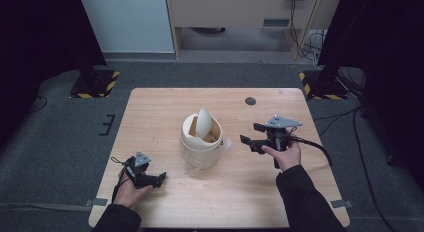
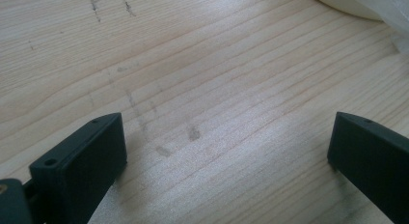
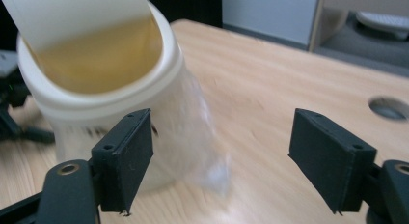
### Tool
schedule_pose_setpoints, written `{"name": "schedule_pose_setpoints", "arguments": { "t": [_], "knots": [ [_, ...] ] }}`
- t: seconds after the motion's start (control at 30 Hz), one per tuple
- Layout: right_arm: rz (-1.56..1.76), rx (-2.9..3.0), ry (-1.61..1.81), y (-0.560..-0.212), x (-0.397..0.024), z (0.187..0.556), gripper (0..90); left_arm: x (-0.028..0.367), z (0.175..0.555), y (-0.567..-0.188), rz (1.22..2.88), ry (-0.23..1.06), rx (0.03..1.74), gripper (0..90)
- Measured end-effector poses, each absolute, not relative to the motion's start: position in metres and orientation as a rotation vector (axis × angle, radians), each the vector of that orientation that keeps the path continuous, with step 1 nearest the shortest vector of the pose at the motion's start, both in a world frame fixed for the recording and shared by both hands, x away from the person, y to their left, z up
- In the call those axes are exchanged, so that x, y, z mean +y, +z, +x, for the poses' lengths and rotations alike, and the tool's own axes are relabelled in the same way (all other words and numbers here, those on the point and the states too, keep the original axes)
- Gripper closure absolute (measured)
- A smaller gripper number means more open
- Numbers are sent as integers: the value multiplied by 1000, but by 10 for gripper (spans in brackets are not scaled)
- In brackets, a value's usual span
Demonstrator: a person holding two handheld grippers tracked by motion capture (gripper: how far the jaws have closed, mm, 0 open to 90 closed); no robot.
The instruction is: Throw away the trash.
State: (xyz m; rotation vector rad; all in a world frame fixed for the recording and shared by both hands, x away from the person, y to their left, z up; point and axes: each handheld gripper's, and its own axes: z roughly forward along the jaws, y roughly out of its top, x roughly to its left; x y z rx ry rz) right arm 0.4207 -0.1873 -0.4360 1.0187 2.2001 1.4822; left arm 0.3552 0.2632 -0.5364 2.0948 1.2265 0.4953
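A small white bin [image 1: 201, 147] stands upright mid-table, swing lid [image 1: 204, 121] tilted, clear liner hanging outside.

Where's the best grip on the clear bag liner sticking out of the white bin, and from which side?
Take the loose flap of the clear bag liner where it hangs outside the white bin, below the rim, on the side facing the right gripper. Probably come in level from there: the flap is thin, stands free of the wall, and the jaws are open beside it.
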Motion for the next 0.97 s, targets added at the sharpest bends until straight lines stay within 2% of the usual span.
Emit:
{"name": "schedule_pose_setpoints", "arguments": {
  "t": [0.33,0.57,0.77,0.97],
  "knots": [
    [1188,2244,1375,-476,-233,395,198,263,355,-536,2094,496,1228,0],
    [1258,2355,1093,-506,-247,395,187,263,355,-536,2094,496,1229,0],
    [1286,2353,915,-521,-267,399,151,263,355,-536,2094,496,1229,0],
    [1316,2314,888,-523,-281,402,137,263,355,-536,2094,496,1229,0]
  ]
}}
